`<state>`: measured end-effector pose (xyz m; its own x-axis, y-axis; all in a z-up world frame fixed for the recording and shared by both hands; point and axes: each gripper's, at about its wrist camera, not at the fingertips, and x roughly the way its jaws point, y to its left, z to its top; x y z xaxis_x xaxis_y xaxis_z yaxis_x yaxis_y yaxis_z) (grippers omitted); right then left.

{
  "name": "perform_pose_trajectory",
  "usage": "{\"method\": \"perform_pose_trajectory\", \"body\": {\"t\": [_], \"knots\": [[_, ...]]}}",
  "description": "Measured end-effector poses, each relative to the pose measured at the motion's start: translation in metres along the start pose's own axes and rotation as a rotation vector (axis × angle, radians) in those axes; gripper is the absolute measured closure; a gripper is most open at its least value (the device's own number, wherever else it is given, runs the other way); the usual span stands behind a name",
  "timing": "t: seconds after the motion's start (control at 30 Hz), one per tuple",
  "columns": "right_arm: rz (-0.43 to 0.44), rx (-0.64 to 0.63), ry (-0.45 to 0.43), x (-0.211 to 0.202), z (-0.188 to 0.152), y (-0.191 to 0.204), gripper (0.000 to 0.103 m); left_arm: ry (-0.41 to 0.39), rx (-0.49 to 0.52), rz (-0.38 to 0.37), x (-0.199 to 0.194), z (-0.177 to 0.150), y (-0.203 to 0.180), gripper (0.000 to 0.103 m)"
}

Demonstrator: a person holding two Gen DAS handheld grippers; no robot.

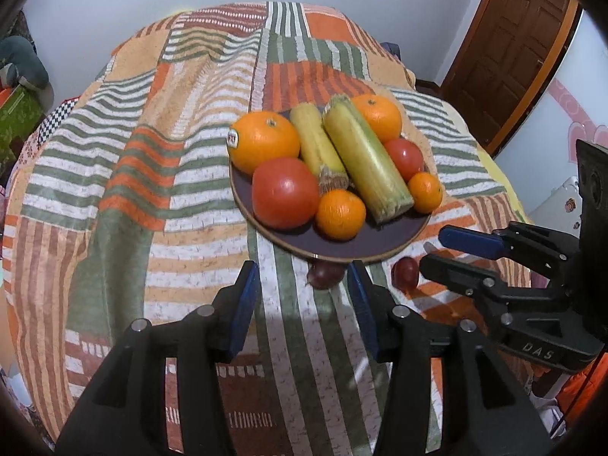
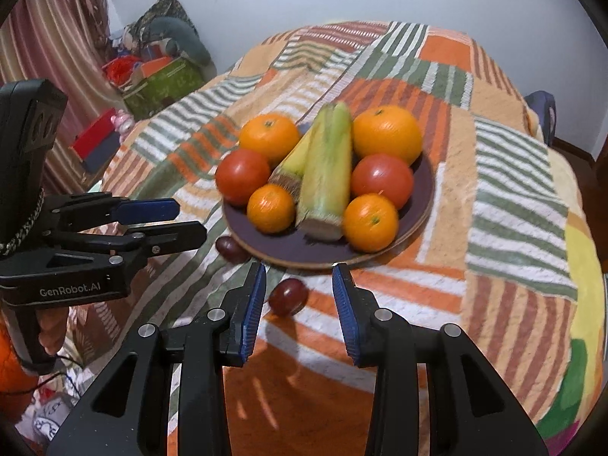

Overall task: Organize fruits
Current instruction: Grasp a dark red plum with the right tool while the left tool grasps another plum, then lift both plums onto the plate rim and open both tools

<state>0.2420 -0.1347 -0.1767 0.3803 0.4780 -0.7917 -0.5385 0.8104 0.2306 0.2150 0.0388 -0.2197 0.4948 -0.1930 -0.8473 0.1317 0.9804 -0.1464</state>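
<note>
A dark purple plate [image 1: 380, 243] [image 2: 304, 252] on the striped cloth holds two corn cobs [image 1: 364, 159] [image 2: 326, 174], oranges [image 1: 266, 140] [image 2: 387, 133], small mandarins [image 1: 340, 212] [image 2: 370, 222] and two tomatoes [image 1: 285, 192] [image 2: 382, 178]. Two dark red grapes lie on the cloth in front of the plate, one [image 1: 325, 273] [image 2: 230, 247] at its rim, the other [image 1: 406, 271] [image 2: 288, 296] beside it. My left gripper [image 1: 304, 285] [image 2: 190, 220] is open and empty above the cloth. My right gripper [image 2: 298, 288] [image 1: 429, 250] is open and empty, just behind the loose grape.
The patchwork cloth [image 1: 152, 190] covers a round table that falls away on all sides. A green box and clutter [image 2: 163, 79] stand at the left wall. A wooden door [image 1: 509, 49] is at the far right.
</note>
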Motion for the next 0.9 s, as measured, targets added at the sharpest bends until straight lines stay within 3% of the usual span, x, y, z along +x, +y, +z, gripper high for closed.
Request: {"method": "perform_pose_trajectory", "body": {"t": [0.3, 0.5, 0.67, 0.73, 0.9], "knots": [[0.021, -0.014, 0.056, 0.019, -0.008, 0.006, 0.07, 0.053, 0.016, -0.029, 0.025, -0.006, -0.004, 0.055], [0.012, -0.028, 0.048, 0.02, -0.009, 0.006, 0.08, 0.039, 0.029, -0.016, 0.032, -0.002, -0.009, 0.055], [0.023, -0.019, 0.04, 0.019, -0.01, 0.004, 0.08, 0.036, 0.037, -0.019, 0.035, -0.001, -0.012, 0.063], [0.02, -0.018, 0.037, 0.018, -0.01, 0.004, 0.08, 0.035, 0.038, -0.026, 0.036, -0.002, -0.012, 0.071], [0.016, -0.011, 0.021, 0.012, -0.009, 0.002, 0.08, 0.035, 0.035, -0.029, 0.036, -0.002, -0.012, 0.076]]}}
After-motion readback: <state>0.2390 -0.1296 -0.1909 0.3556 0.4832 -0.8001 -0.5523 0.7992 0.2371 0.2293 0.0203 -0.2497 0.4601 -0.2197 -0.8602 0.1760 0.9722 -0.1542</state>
